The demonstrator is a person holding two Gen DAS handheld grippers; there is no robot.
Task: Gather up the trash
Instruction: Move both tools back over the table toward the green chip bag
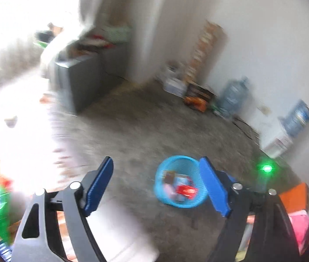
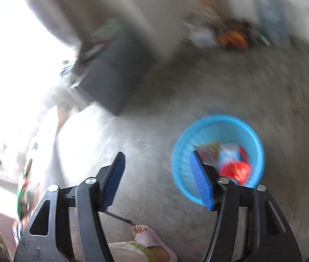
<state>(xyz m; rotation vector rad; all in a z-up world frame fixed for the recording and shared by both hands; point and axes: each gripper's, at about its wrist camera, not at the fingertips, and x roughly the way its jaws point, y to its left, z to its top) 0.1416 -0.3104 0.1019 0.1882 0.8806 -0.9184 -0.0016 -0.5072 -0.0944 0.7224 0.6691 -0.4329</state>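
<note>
The concrete floor spreads out around the blue basket, which stands upright and open-topped on it, likely set in clear space so that litter can be dropped in from above. Beyond the basket, well apart, a dark cabinet stands against the wall, and farther off water jugs sit by the wall. The basket is a round mesh tub of bright plastic, and it already holds crumpled wrappers, red, pale blue and orange; motion blur hides their print. Both tools hang above and near the basket, which suits a drop. The left gripper has its jaws spread wide with nothing between them, and the right gripper likewise stands wide apart and empty.
</note>
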